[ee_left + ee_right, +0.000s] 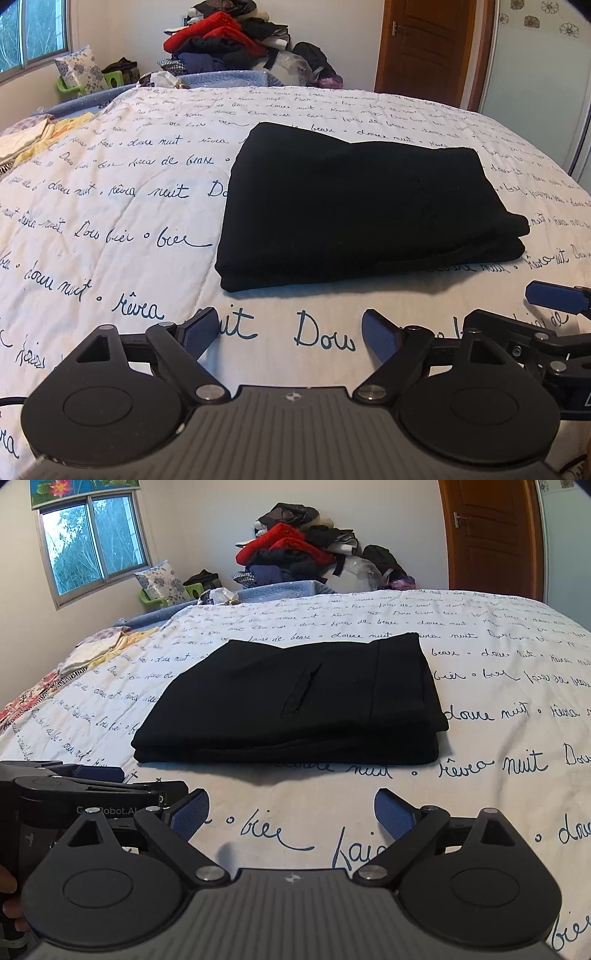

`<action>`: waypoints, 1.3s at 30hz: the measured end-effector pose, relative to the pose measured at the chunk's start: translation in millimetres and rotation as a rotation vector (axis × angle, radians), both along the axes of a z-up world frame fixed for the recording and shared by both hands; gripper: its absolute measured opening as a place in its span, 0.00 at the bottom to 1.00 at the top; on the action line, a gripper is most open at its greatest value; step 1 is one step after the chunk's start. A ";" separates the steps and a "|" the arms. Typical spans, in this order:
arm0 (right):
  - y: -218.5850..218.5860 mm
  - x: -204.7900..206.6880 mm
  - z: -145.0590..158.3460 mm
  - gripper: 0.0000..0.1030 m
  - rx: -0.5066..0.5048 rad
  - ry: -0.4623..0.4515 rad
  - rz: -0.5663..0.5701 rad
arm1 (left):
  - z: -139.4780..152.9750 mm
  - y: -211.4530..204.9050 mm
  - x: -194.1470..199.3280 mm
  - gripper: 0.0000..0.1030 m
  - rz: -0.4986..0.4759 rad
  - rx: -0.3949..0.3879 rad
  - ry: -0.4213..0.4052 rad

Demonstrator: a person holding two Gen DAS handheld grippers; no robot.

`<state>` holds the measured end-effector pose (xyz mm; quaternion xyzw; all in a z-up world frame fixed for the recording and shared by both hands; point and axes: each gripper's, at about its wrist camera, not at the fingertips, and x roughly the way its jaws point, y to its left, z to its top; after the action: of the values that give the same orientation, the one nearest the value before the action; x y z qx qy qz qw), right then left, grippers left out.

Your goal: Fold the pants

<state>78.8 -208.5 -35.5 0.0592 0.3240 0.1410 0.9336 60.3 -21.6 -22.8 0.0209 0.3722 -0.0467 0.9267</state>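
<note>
Left wrist view: the left hand-held gripper hovers spread and empty, near the black fabric pants, folded into a compact stack on the script-printed white quilt.

Right wrist view: the right hand-held gripper is likewise spread, clear of the pants, which look finished.

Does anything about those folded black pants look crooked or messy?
Slightly. The pants lie folded on the quilt, but the layers don't line up: the top layer overhangs at the near right corner. Both tools are open and clear.

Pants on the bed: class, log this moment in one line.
pants: folded, on quilt | left claw: open, empty | right claw: open, empty
</note>
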 end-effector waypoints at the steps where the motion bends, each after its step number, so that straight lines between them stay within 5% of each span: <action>1: 0.4 -0.4 -0.4 0.94 -0.004 0.001 -0.001 | -0.5 -0.7 -0.3 0.84 -0.001 0.004 -0.001; 39: -6.8 -1.7 -17.2 0.99 -0.091 0.023 -0.071 | -17.1 15.7 -10.6 1.00 0.035 0.010 -0.064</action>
<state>77.0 -215.2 -52.7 0.0297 0.3383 0.0919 0.9361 49.7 -5.8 -39.9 0.0204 0.3429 -0.0278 0.9388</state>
